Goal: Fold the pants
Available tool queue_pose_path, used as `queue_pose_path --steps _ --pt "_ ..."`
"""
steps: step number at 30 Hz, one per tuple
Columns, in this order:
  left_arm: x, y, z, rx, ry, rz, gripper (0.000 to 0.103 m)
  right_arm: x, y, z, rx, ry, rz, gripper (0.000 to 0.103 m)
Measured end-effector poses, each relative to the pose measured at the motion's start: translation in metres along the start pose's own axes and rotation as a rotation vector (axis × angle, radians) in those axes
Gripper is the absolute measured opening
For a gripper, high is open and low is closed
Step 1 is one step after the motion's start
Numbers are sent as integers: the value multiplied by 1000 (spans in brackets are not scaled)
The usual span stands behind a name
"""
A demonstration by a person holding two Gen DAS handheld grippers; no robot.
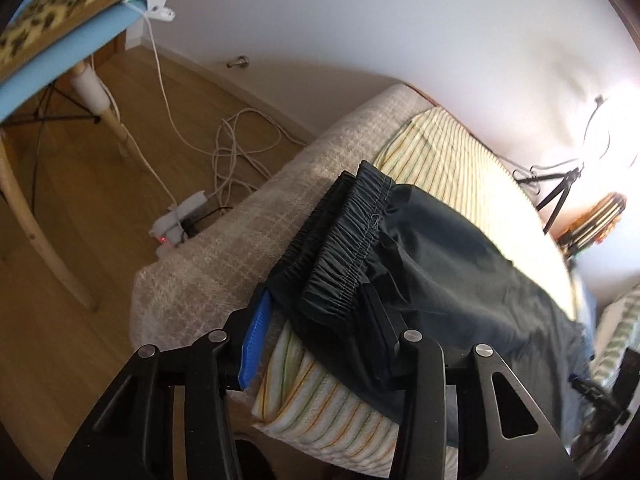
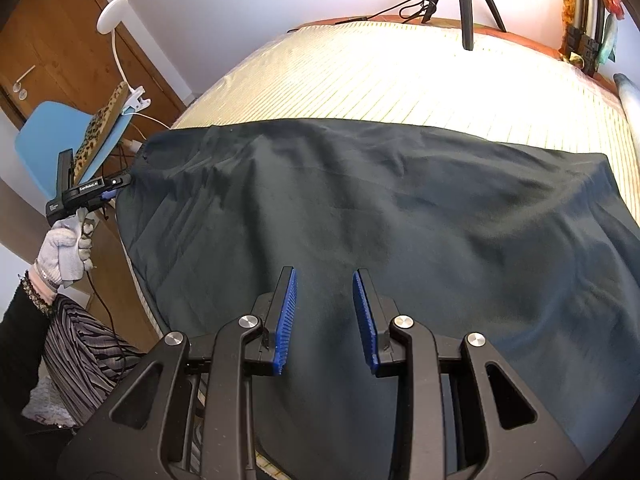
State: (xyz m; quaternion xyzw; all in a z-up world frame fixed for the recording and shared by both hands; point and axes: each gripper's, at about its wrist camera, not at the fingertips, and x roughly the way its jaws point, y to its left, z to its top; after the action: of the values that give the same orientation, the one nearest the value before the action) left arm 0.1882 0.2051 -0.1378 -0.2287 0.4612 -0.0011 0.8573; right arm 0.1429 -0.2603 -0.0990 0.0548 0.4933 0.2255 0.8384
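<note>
Dark pants [image 2: 380,208] lie spread across the striped bed sheet [image 2: 400,80]. Their gathered elastic waistband [image 1: 344,240] shows in the left wrist view near the bed's edge. My left gripper [image 1: 316,300] has its jaws apart around the waistband corner, with cloth draped over the right finger and the blue pad of the left finger [image 1: 256,336] bare beside the cloth. It also shows in the right wrist view [image 2: 116,188], at the pants' left edge. My right gripper [image 2: 324,280] is open and empty just above the middle of the pants.
A blue chair [image 1: 52,64] with a leopard cushion stands left of the bed. White cables and a power strip [image 1: 180,220] lie on the wooden floor. A tripod [image 2: 464,4] stands at the bed's far side, with a ring lamp [image 1: 612,132] nearby.
</note>
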Motion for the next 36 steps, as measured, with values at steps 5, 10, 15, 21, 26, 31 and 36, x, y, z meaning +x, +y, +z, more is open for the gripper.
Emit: queue_pose_path --steps 5,10,15,21,26,31,36 --pt "-4 -16 0 63 -37 38 25 1 -3 0 18 -1 -9 31" --pt "1 -28 -2 105 -53 66 24 0 -5 0 27 -7 -4 31" --pt "3 -21 -2 35 -8 40 47 -4 -5 -1 17 -17 -14 31" --pt "2 8 2 -201 -24 -119 57 -2 -5 0 19 -10 -23 31" --pt "1 9 6 -232 -26 -213 40 -2 -1 -1 -2 -8 -40 31" --pt "8 -1 4 -205 -3 -165 44 -1 -5 -2 13 2 -49 31" --pt "6 -1 8 -208 -20 -155 41 -2 -8 -5 18 5 -47 31"
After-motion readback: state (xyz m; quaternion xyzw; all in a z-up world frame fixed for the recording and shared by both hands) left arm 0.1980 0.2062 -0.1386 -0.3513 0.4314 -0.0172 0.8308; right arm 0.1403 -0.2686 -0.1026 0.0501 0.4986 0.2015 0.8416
